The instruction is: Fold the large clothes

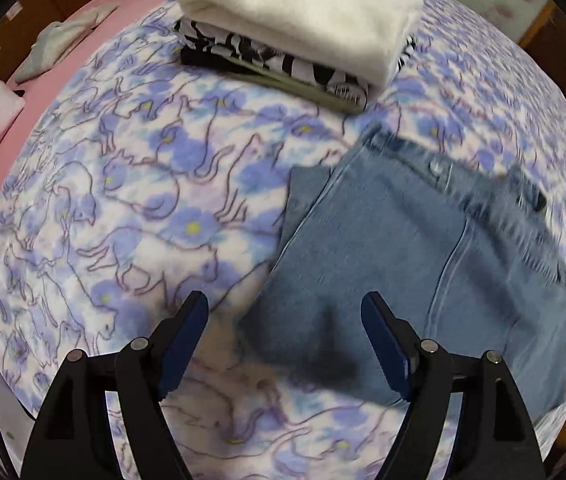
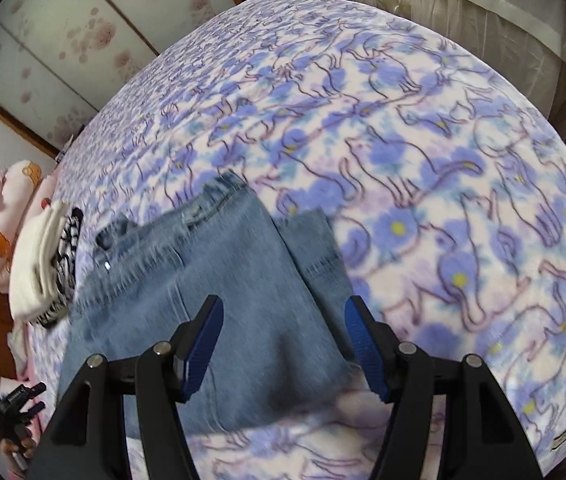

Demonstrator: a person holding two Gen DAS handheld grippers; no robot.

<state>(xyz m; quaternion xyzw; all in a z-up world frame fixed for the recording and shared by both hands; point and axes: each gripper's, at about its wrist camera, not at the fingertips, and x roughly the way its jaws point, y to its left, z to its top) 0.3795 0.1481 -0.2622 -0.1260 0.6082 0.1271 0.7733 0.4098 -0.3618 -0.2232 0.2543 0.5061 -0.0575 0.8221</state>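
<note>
The jeans (image 1: 403,248) lay folded on the bed (image 1: 131,200), near a far stack of folded clothes (image 1: 295,32). Both the left gripper (image 1: 285,344) and right gripper (image 2: 281,348) hovered with fingers spread, holding nothing. Probably only stacking remained.

The left gripper (image 1: 285,304) has its jaws spread wide, nothing between them. Its two blue-padded fingers (image 1: 185,340) splay outward from black arms that enter at the bottom of the left wrist view, and the tool points forward and down. The right gripper (image 2: 283,308) is likewise agape, its blue pads (image 2: 363,346) well apart and holding nothing, its black arms rising from the lower edge of the right wrist view, tilted downward. In the right wrist view the left gripper (image 2: 19,404) shows small at the far lower left, beside the right claw's left arm, too small to read its jaws there.
</note>
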